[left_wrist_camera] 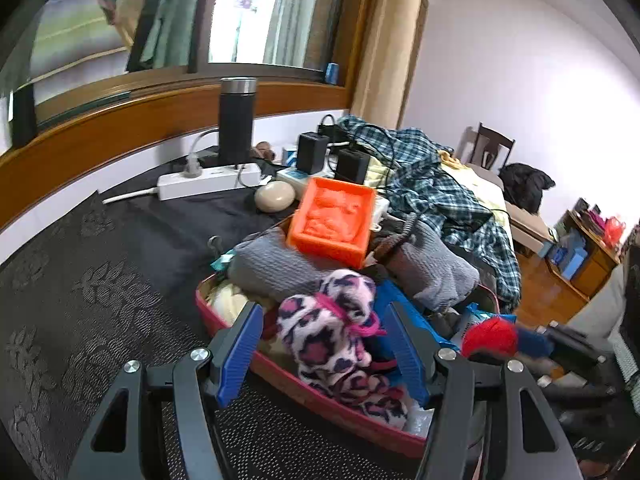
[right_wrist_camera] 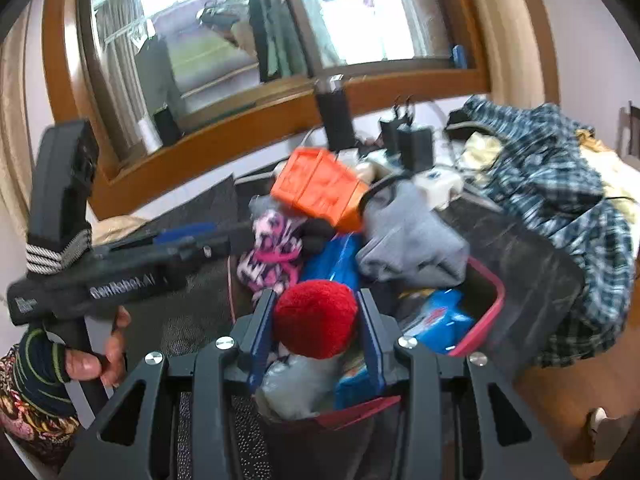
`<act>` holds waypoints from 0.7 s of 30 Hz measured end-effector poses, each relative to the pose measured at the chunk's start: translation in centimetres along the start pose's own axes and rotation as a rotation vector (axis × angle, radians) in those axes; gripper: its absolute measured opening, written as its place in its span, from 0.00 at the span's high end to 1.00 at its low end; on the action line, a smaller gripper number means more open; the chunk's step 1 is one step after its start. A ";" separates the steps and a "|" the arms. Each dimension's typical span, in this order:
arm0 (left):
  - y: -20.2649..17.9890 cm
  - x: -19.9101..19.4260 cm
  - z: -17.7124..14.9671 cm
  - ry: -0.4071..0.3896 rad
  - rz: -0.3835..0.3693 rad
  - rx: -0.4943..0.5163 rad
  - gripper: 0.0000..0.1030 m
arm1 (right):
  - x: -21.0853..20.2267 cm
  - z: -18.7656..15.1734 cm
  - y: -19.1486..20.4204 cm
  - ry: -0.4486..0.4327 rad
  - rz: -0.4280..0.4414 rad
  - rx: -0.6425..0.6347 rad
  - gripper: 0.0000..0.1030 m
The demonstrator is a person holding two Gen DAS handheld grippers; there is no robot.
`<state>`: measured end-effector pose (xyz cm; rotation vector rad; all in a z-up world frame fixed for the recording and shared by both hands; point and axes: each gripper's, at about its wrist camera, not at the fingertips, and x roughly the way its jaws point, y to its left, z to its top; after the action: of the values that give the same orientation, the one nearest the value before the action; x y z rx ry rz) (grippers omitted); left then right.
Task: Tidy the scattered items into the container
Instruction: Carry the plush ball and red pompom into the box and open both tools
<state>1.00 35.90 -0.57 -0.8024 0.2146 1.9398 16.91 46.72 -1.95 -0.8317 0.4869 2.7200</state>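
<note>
A pink-rimmed container sits on the dark patterned table, piled with items. A pink leopard-print cloth lies in it between the fingers of my left gripper, which is open around it without pressing. My right gripper is shut on a red fuzzy ball and holds it over the container's near end. An orange moulded box rests tilted on grey folded cloth.
A black flask, a white power strip, black chargers and a beige egg-shaped object stand behind the container. A plaid shirt is heaped to the right. Blue packets lie in the container.
</note>
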 end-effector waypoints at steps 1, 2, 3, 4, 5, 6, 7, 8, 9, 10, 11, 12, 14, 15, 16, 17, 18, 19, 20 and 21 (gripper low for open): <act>0.1 -0.1 -0.1 -0.002 0.008 -0.004 0.37 | 0.4 -0.1 0.1 0.015 0.003 -0.005 0.53; 0.3 -0.3 -0.3 -0.005 0.017 -0.007 0.37 | 0.8 -0.3 0.2 0.029 0.006 -0.010 0.44; 0.4 -0.4 -0.4 -0.005 0.028 -0.010 0.31 | 0.9 -0.4 0.3 0.037 0.006 -0.014 0.36; 0.6 -0.5 -0.6 -0.005 0.040 -0.012 0.25 | 0.8 -0.4 0.3 0.032 0.002 -0.014 0.33; 0.7 -0.7 -0.7 -0.010 0.046 -0.017 0.20 | 0.6 -0.5 0.3 0.025 -0.002 -0.012 0.33; 0.8 -0.9 -0.9 -0.016 0.052 -0.023 0.20 | 0.2 -0.4 0.2 0.009 -0.008 -0.007 0.32; 0.9 -1.0 -1.0 -0.021 0.058 -0.027 0.20 | -0.3 -0.2 0.0 -0.009 -0.011 0.000 0.32; 0.9 -1.1 -1.0 -0.026 0.070 -0.030 0.20 | -0.8 -0.1 -0.1 -0.027 -0.014 0.007 0.31; 0.9 -1.3 -1.0 -0.032 0.083 -0.034 0.20 | -1.3 0.0 -0.3 -0.042 -0.019 0.013 0.30; 0.9 -1.4 -1.1 -0.037 0.096 -0.036 0.19 | -1.5 0.1 -0.4 -0.048 -0.025 0.015 0.29; 0.9 -1.5 -1.1 -0.042 0.110 -0.036 0.11 | -1.8 0.1 -0.6 -0.054 -0.032 0.017 0.27; 0.8 -1.7 -1.1 -0.051 0.126 -0.035 0.01 | -2.1 0.0 -0.8 -0.059 -0.041 0.026 0.26; 0.6 -2.0 -1.2 -0.068 0.153 -0.032 0.00 | -2.4 -0.2 -1.4 -0.064 -0.054 0.048 0.24; 0.5 -2.2 -1.2 -0.075 0.162 -0.029 0.00 | -2.5 -0.3 -1.6 -0.063 -0.057 0.059 0.24; 0.4 -2.4 -1.2 -0.081 0.171 -0.026 0.00 | -2.6 -0.4 -2.0 -0.062 -0.064 0.076 0.24; 0.2 -2.5 -1.2 -0.087 0.182 -0.022 0.00 | -2.6 -0.5 -2.4 -0.062 -0.071 0.094 0.24; 0.0 -2.7 -1.2 -0.094 0.193 -0.019 0.00 | -2.7 -0.6 -2.8 -0.062 -0.074 0.112 0.24; -0.2 -2.8 -1.2 -0.100 0.200 -0.014 0.00 | -2.8 -0.6 -3.1 -0.062 -0.076 0.129 0.24; -0.4 -3.0 -1.2 -0.110 0.206 -0.011 0.00 | -2.9 -0.7 -3.4 -0.065 -0.077 0.140 0.24; -0.5 -3.2 -1.2 -0.121 0.211 -0.009 0.00 | -3.0 -0.7 -3.5 -0.070 -0.084 0.145 0.24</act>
<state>2.94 33.26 0.53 -0.6879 0.2251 2.1817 20.86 49.18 -1.56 -0.7012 0.6122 2.5917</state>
